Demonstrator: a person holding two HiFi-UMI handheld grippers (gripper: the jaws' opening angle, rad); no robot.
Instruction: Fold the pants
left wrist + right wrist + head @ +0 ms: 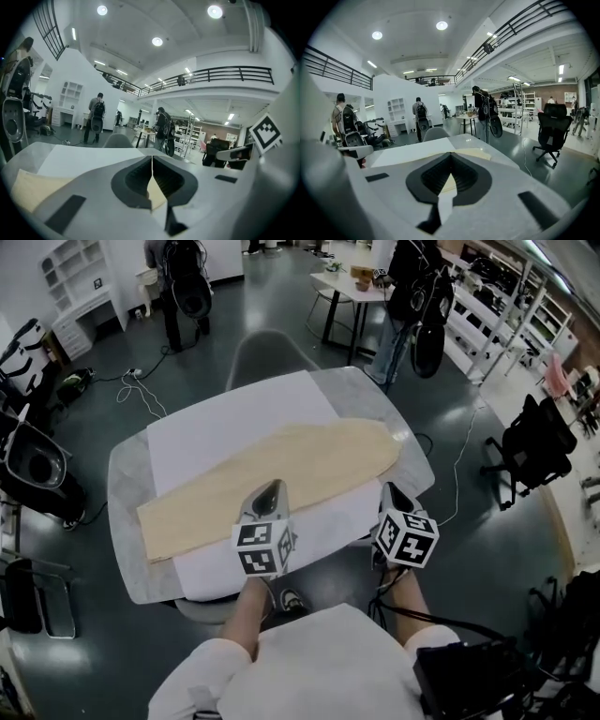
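Beige pants (281, 474) lie flat as one long strip, slanting from near left to far right across a white sheet (225, 432) on the grey table (127, 521). My left gripper (272, 491) is shut, its tip over the near edge of the pants, and I see nothing held in it. In the left gripper view its jaws (152, 161) meet, with beige cloth (28, 192) below. My right gripper (392, 495) hovers at the table's near right edge, beside the pants' right end. Its jaws (451, 158) are also shut and empty, with the pants (473, 153) ahead.
A grey chair (267, 352) stands at the table's far side. People with backpacks (417, 287) stand further back near another table. A black office chair (530, 451) is at the right, and cables (141, 390) lie on the floor at the left.
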